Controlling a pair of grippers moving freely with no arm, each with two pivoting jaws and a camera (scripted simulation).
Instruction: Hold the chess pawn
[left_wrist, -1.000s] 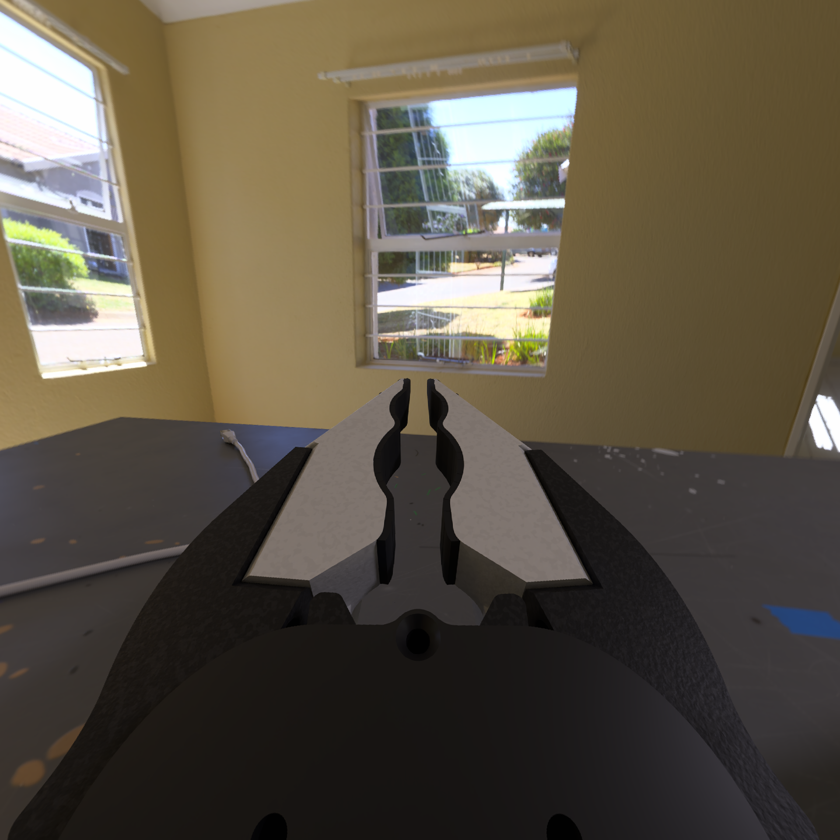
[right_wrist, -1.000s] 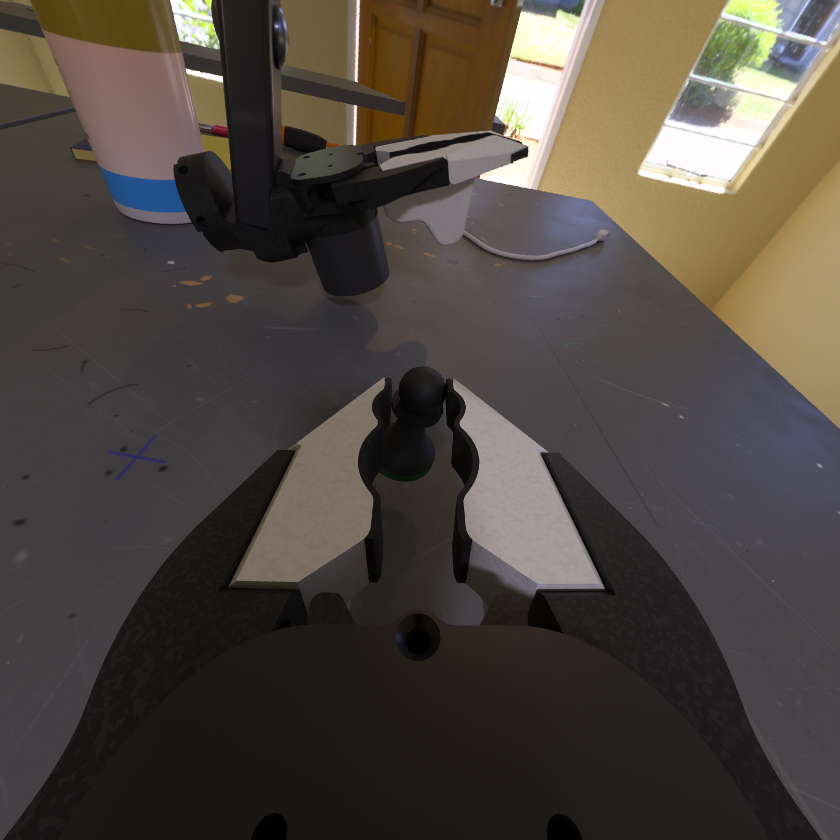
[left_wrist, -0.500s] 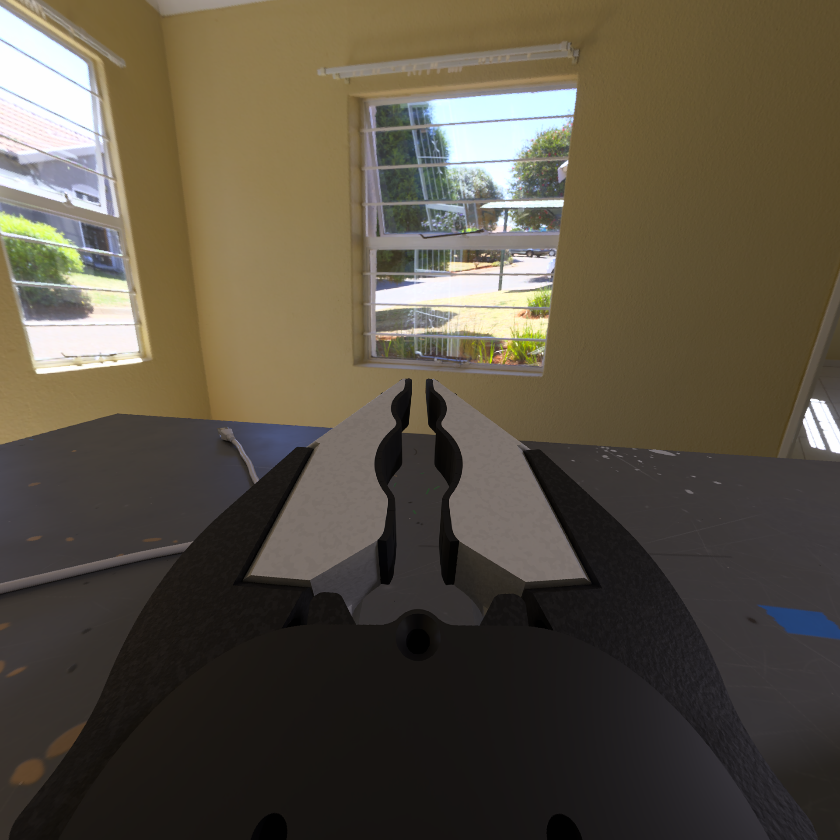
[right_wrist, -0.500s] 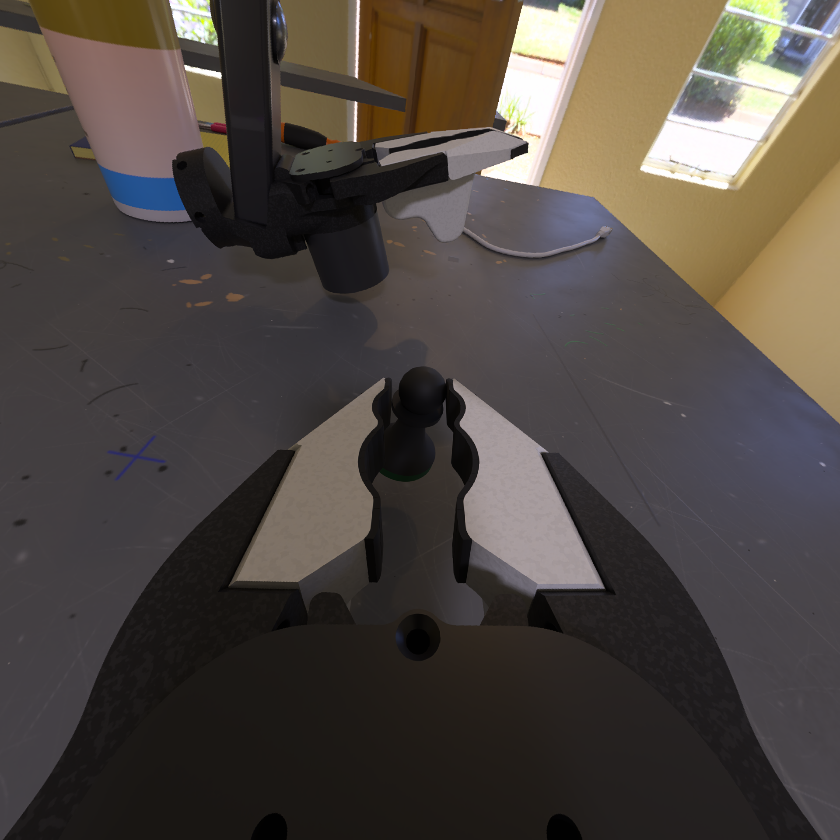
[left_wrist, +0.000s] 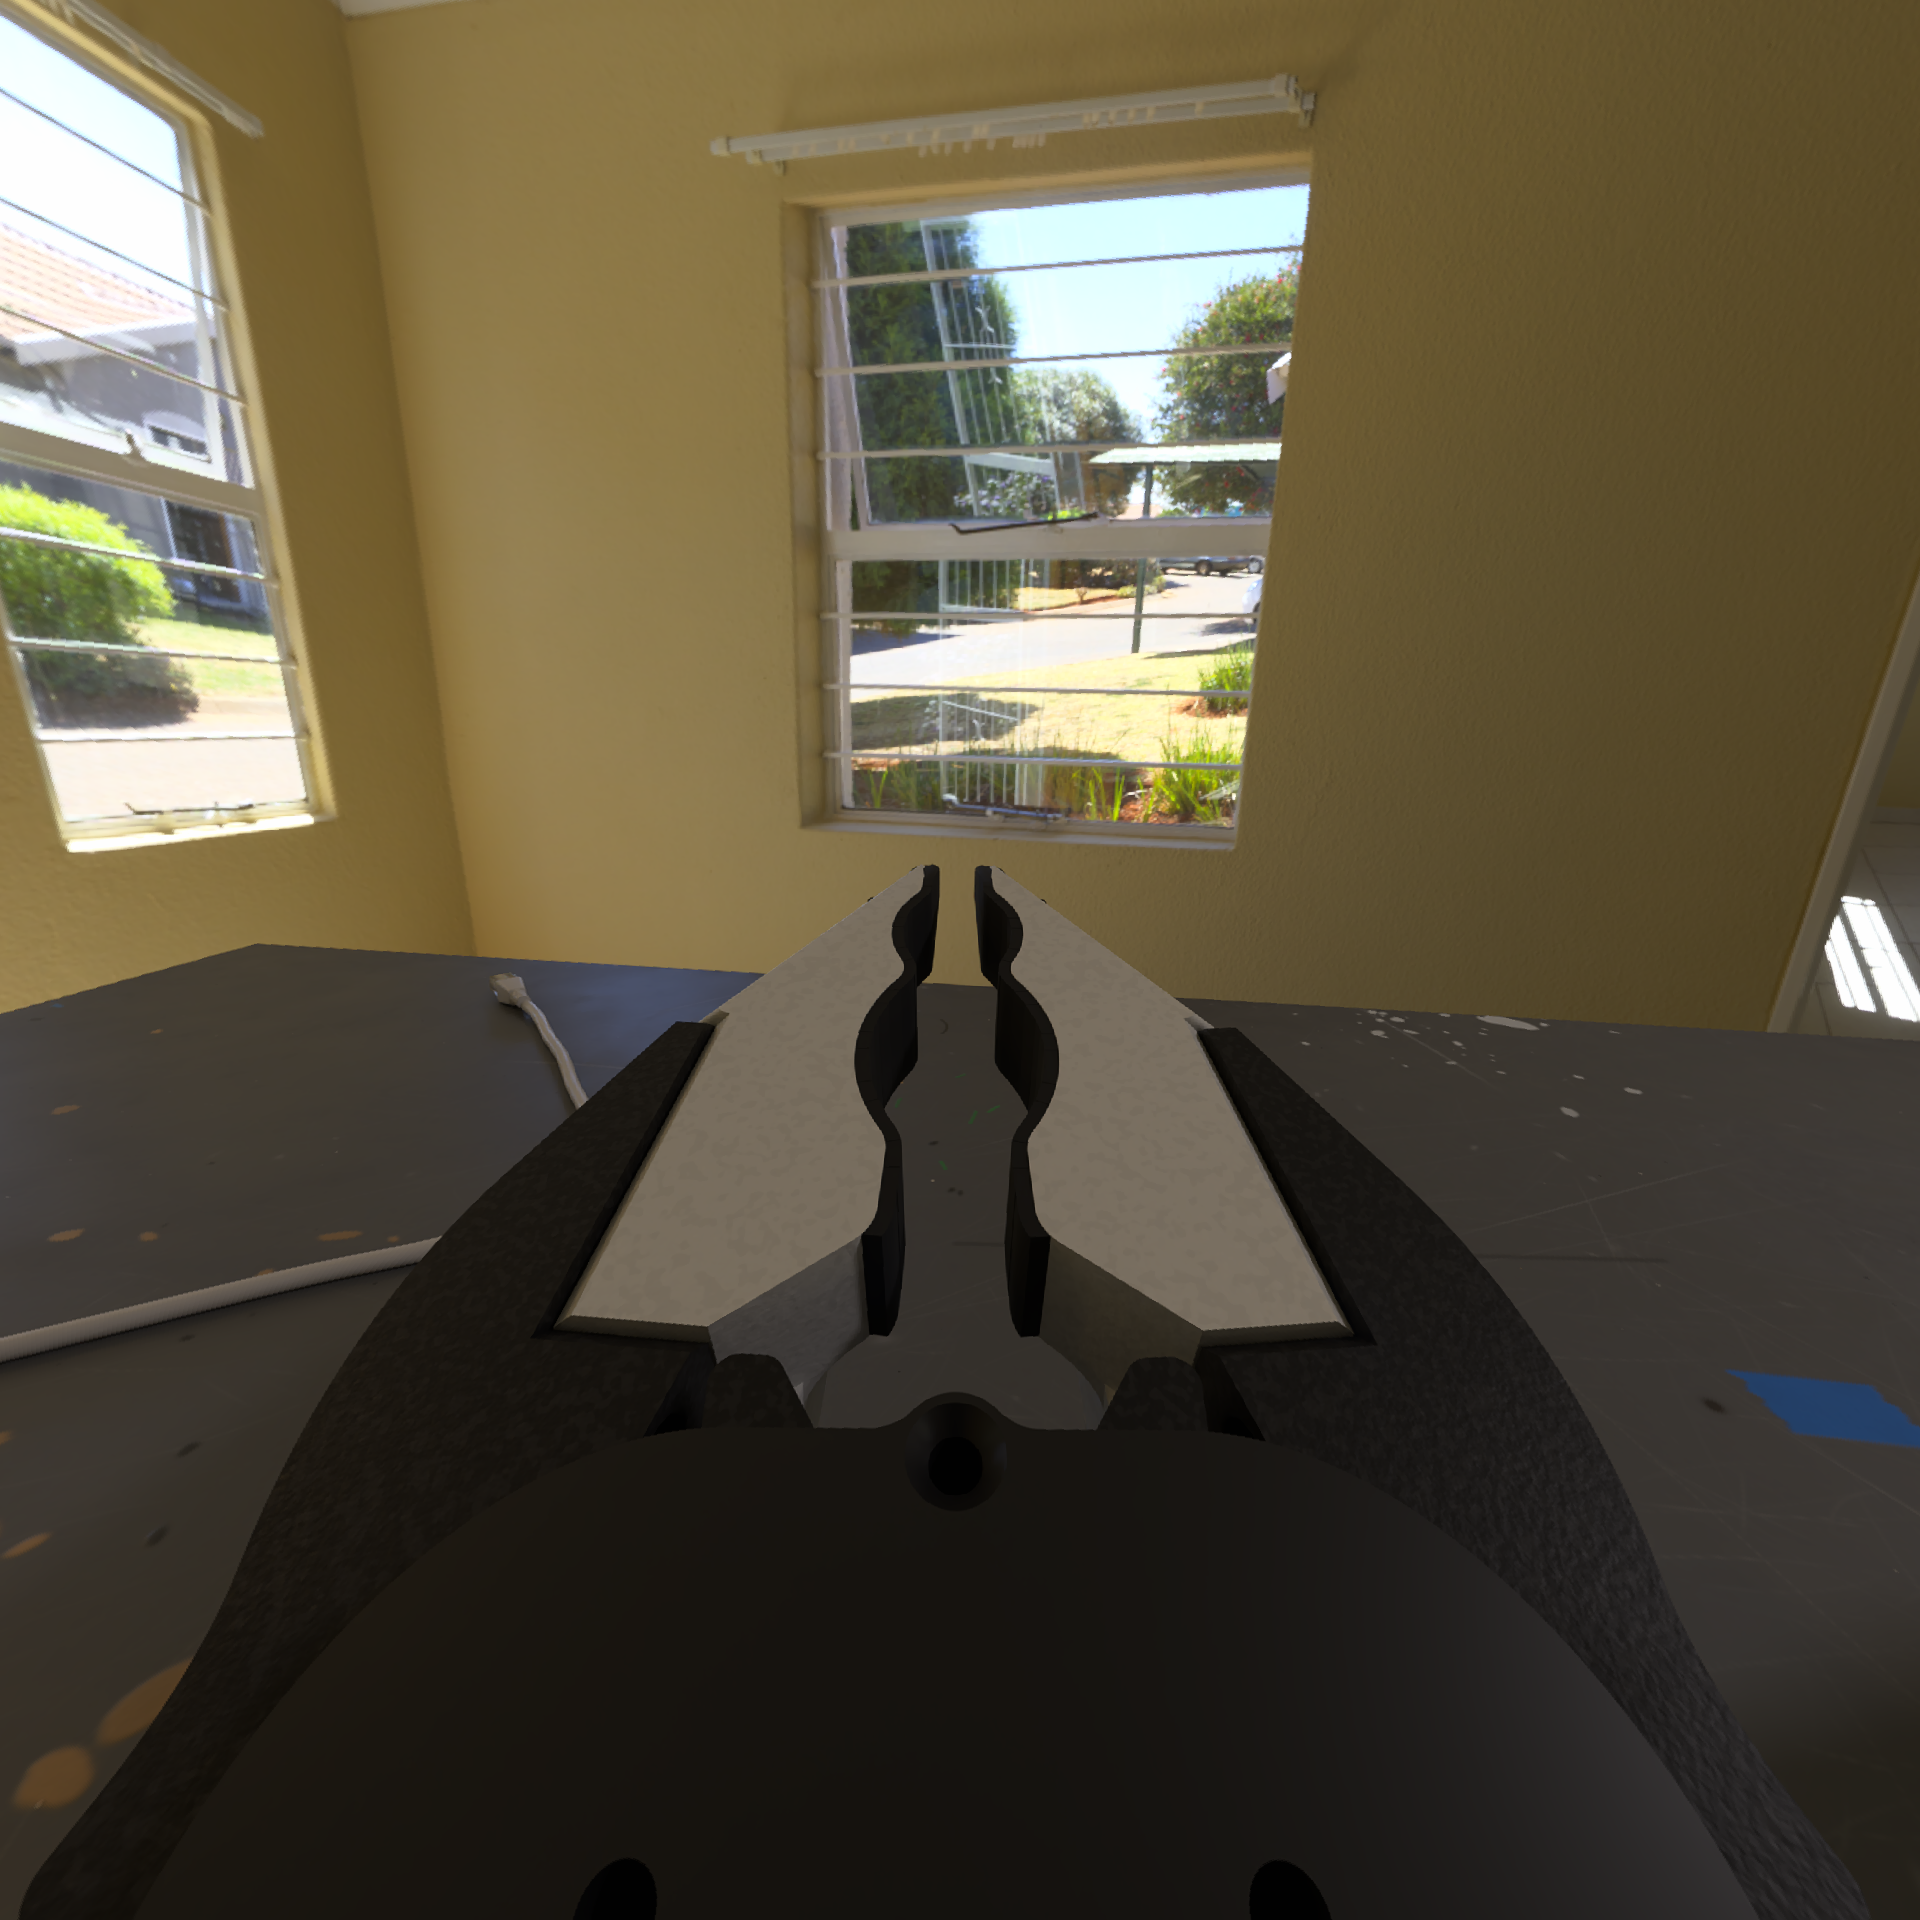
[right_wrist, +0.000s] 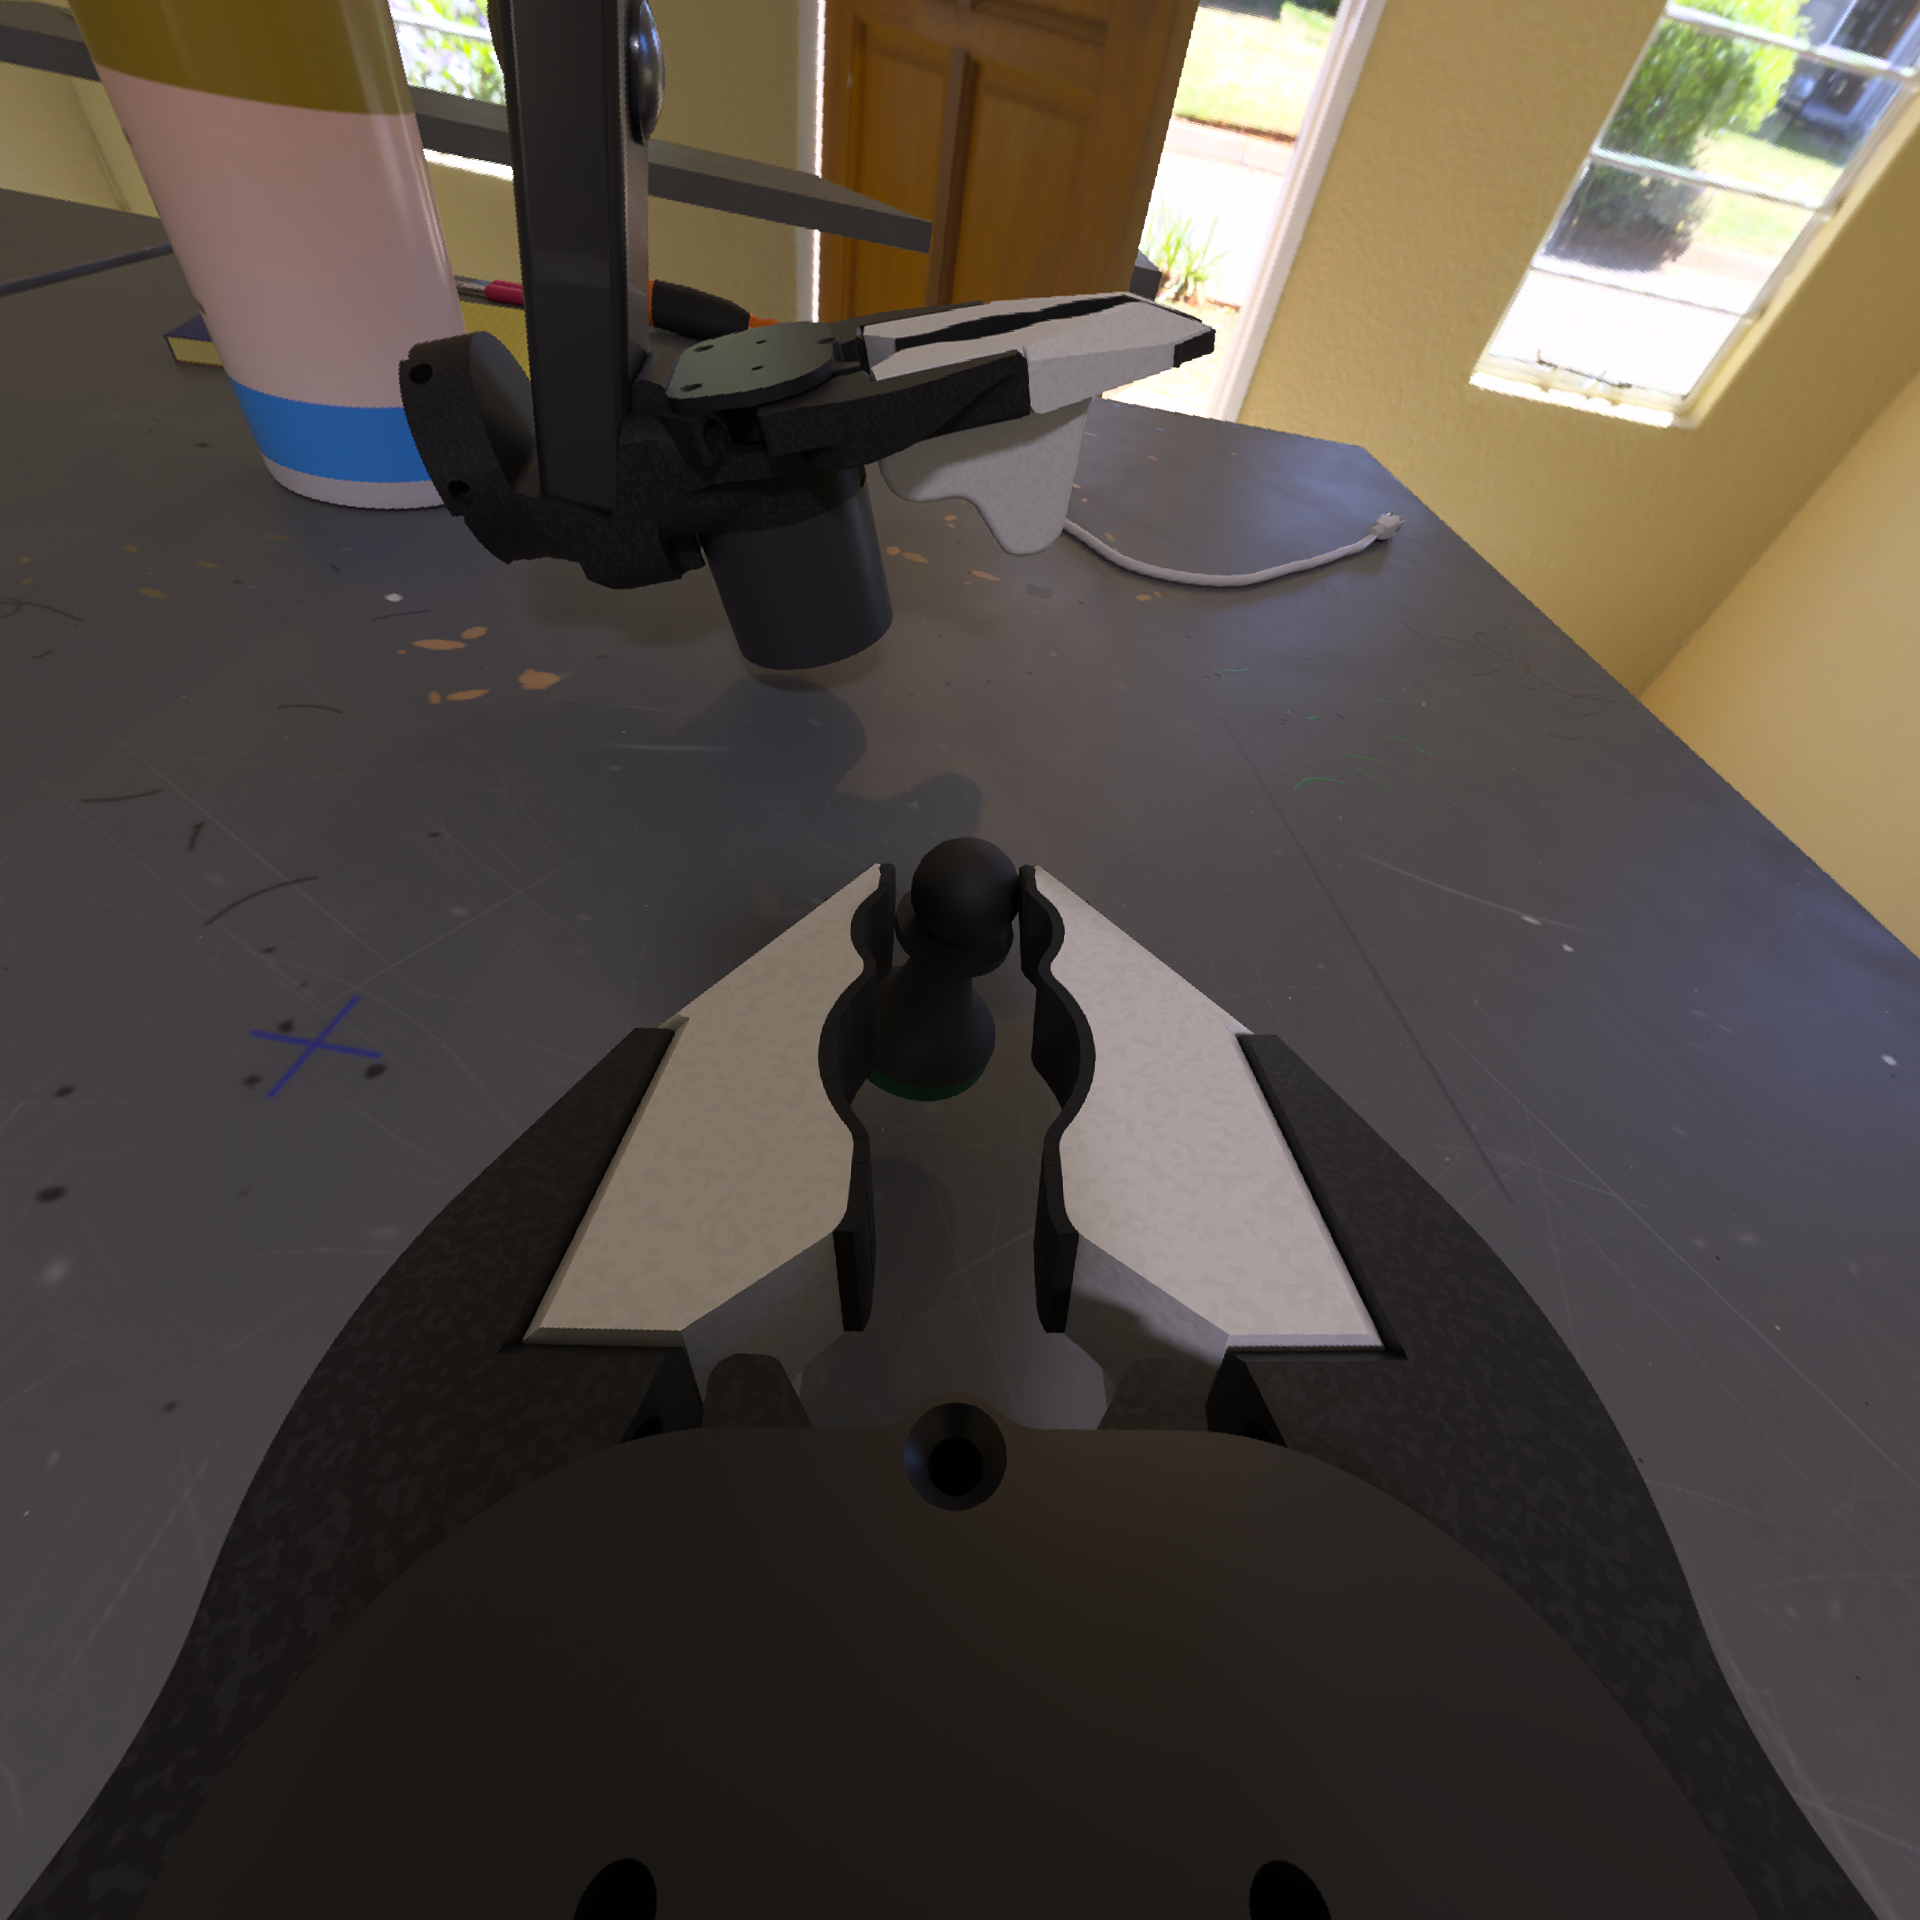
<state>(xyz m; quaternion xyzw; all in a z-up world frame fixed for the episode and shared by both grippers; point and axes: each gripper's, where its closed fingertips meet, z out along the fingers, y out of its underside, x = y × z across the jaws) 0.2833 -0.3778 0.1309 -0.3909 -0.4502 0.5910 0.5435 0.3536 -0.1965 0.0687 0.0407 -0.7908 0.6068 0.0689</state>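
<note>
A black chess pawn (right_wrist: 951, 971) with a green-edged base stands upright between the fingers of my right gripper (right_wrist: 956, 894). The jaws close on its round head, above the dark grey table (right_wrist: 1351, 935). I cannot tell whether its base touches the table. My left gripper (left_wrist: 956, 883) is empty, its jaws nearly together with only a thin slit between them, and it points at a window over the table. It also shows in the right wrist view (right_wrist: 1174, 338), hovering beyond the pawn and pointing right.
A tall pink, blue and olive cylinder (right_wrist: 291, 260) stands at the back left. A white cable (right_wrist: 1226, 571) lies near the far corner and also shows in the left wrist view (left_wrist: 540, 1049). The table edge (right_wrist: 1662, 707) runs along the right.
The left gripper has drifted slightly, its view tilting a little. The right gripper and the pawn have not visibly moved.
</note>
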